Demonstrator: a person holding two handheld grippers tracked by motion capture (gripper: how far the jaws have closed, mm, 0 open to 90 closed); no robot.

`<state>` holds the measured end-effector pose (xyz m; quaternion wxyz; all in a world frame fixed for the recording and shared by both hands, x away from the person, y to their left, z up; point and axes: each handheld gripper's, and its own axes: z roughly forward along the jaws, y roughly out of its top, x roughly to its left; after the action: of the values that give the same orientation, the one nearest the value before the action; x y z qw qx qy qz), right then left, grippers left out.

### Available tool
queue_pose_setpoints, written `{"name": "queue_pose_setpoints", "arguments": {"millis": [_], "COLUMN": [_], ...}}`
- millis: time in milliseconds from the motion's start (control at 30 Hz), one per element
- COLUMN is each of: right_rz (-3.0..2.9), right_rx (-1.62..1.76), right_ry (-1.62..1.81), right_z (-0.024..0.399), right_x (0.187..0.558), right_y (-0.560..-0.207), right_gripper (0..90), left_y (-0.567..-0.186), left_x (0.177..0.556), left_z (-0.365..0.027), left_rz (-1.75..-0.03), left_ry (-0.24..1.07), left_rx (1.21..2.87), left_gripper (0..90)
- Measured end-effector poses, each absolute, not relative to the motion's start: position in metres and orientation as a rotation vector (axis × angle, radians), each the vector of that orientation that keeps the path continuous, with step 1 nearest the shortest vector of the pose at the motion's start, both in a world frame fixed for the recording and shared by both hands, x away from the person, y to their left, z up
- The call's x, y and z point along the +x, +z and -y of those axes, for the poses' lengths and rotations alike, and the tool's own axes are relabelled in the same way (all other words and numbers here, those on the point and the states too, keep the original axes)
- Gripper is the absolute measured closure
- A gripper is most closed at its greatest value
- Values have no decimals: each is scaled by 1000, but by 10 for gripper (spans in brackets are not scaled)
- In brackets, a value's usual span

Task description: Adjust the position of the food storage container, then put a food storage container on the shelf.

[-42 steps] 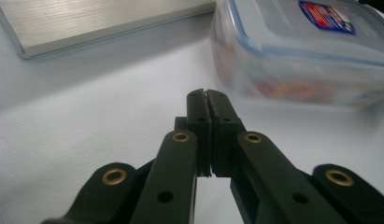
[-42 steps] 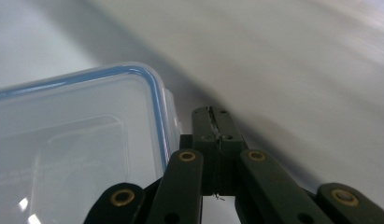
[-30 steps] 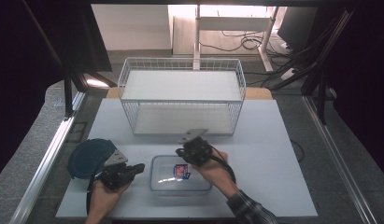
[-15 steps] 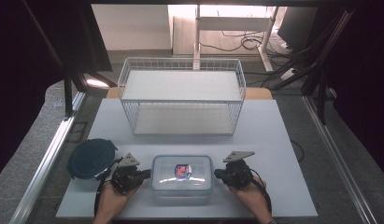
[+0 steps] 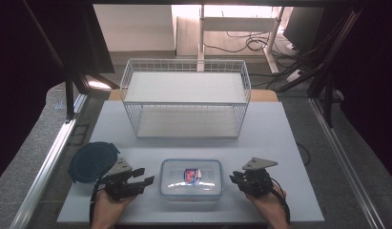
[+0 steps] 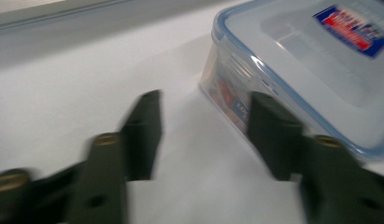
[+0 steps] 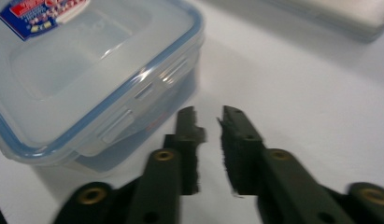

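Observation:
A clear plastic container [image 5: 190,177] with a blue-rimmed snap lid and a red and blue label sits at the front middle of the white table. My left gripper [image 5: 145,178] lies just left of it, pointing at its side. Its jaws have just been opening and stand wide, with only bare table between them [image 6: 204,116]; the container [image 6: 311,65] is beside the right jaw. My right gripper [image 5: 234,177] rests just right of the container [image 7: 87,60]. Its jaws [image 7: 210,116] have just been opening to a narrow gap and hold nothing.
A white wire basket [image 5: 184,102] stands across the back of the table [image 5: 279,143]. A dark blue round lid [image 5: 91,160] lies at the front left, behind my left hand. Dark frame rails run along both sides of the table.
My right gripper came off the top of the container, moved right and down to its right side. My left gripper's jaws spread apart. The container stayed put.

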<state>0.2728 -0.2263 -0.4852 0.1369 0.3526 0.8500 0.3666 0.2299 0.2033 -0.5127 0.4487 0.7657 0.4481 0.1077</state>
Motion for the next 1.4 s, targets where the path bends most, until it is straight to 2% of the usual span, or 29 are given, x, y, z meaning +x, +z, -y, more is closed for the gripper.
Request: {"name": "queue_pose_setpoints", "arguments": {"millis": [67, 100, 133, 167, 200, 267, 433, 567, 933, 1400], "right_rz": [-2426, -2412, -2378, -2378, -2368, -2361, -2363, -2368, -2365, -2400], "right_rx": [1014, 1020, 1030, 1030, 1032, 1043, 1043, 1040, 1045, 1043], "right_ry": [1085, 1110, 1137, 1137, 1141, 1130, 1166, 1171, 1223, 1257], "right_z": [232, 235, 240, 240, 243, 245, 248, 248, 248, 220], "right_x": [270, 268, 267, 267, 267, 267, 266, 267, 267, 262], "right_y": [-483, -483, -485, -485, -487, -491, -489, -490, -486, -472], "right_gripper": [476, 366, 157, 157, 99, 39, 15, 12, 19, 0], "left_y": [-513, -513, -514, -514, -514, -513, -517, -518, -519, -499], "left_x": [227, 225, 224, 223, 222, 219, 218, 219, 223, 229], "left_z": [-208, -210, -210, -210, -208, -203, -196, -197, -193, -184], "left_rz": [-1086, -1069, -1056, -1041, -1032, -1016, -974, -968, -957, -982], "left_ry": [264, 251, 242, 230, 238, 282, 366, 391, 366, 239], "left_rx": [1881, 1871, 1865, 1871, 1882, 1923, 1979, 1977, 1974, 1910], "left_gripper": [276, 251, 195, 195, 155, 129, 80, 74, 54, 28]}}
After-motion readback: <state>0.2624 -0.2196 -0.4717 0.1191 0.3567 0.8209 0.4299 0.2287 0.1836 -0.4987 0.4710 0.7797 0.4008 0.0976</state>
